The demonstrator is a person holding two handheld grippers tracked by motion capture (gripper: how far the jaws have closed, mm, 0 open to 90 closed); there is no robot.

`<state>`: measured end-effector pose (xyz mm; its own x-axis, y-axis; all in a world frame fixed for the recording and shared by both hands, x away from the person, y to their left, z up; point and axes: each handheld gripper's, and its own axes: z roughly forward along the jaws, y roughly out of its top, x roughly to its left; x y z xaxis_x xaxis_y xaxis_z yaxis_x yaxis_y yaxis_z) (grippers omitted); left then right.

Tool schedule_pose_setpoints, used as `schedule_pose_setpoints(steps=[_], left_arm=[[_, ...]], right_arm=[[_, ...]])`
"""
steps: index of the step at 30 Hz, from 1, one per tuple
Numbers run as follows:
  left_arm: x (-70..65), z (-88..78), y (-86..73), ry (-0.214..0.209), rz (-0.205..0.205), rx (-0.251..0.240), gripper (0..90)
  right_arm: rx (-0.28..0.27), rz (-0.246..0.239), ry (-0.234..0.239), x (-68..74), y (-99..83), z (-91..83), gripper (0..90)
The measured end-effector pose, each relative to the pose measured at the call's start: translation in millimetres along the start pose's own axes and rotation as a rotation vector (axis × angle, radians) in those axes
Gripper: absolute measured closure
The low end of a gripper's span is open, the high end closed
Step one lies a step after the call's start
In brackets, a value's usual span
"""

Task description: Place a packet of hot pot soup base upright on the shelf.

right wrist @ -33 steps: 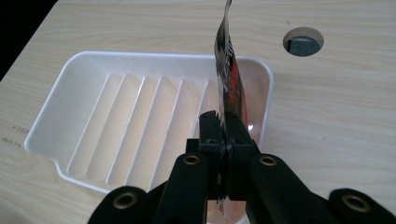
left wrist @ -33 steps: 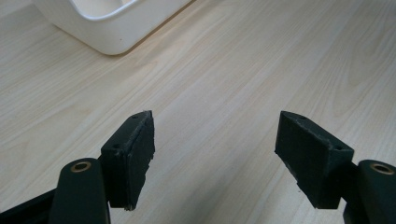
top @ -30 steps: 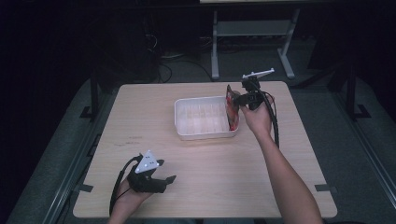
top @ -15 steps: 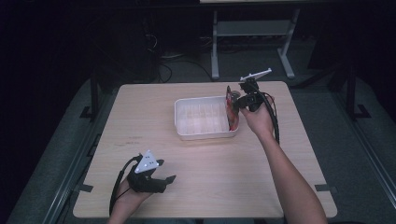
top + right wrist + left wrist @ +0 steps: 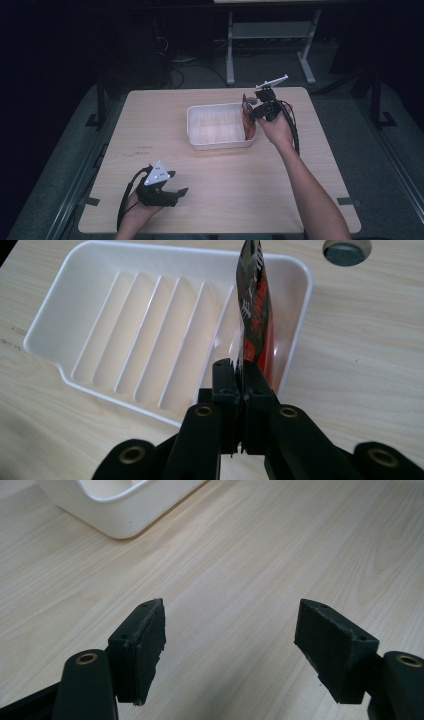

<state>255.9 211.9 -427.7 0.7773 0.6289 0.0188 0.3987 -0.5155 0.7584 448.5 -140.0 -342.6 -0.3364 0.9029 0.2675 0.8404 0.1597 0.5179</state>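
Note:
A white ribbed tray (image 5: 194,131) (image 5: 60,325) sits near the middle back of the wooden table. My right gripper (image 5: 252,107) (image 5: 241,374) is shut on the edge of a red and black packet (image 5: 247,121) (image 5: 256,310), which stands on edge in the tray's rightmost slot. At the table's front left my left gripper (image 5: 180,195) (image 5: 230,645) rests low over bare wood, its jaws wide apart with nothing between them. A corner of the tray (image 5: 115,510) appears at the top left of the left gripper view.
A round cable hole (image 5: 346,249) lies in the tabletop just beyond the tray. Behind the table stands a metal frame (image 5: 270,45) on a dark floor. Bare wood stretches between the tray and the left gripper.

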Motion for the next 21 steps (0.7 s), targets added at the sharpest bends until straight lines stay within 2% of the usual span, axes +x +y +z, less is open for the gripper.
schedule_pose_setpoints(steps=[10,14,21], left_arm=[[0.0,-0.2,0.1,0.000,0.001,-0.001,28.0],[0.1,-0.4,0.2,0.000,0.005,-0.001,28.1],[1.0,-1.4,-0.1,0.002,0.002,-0.005,28.0]], right_arm=[[0.032,-0.006,0.026,1.9,-2.0,4.2,86.6],[0.049,-0.007,0.051,4.5,-2.0,7.3,86.6],[0.052,-0.010,0.043,3.4,-1.5,7.4,85.3]])
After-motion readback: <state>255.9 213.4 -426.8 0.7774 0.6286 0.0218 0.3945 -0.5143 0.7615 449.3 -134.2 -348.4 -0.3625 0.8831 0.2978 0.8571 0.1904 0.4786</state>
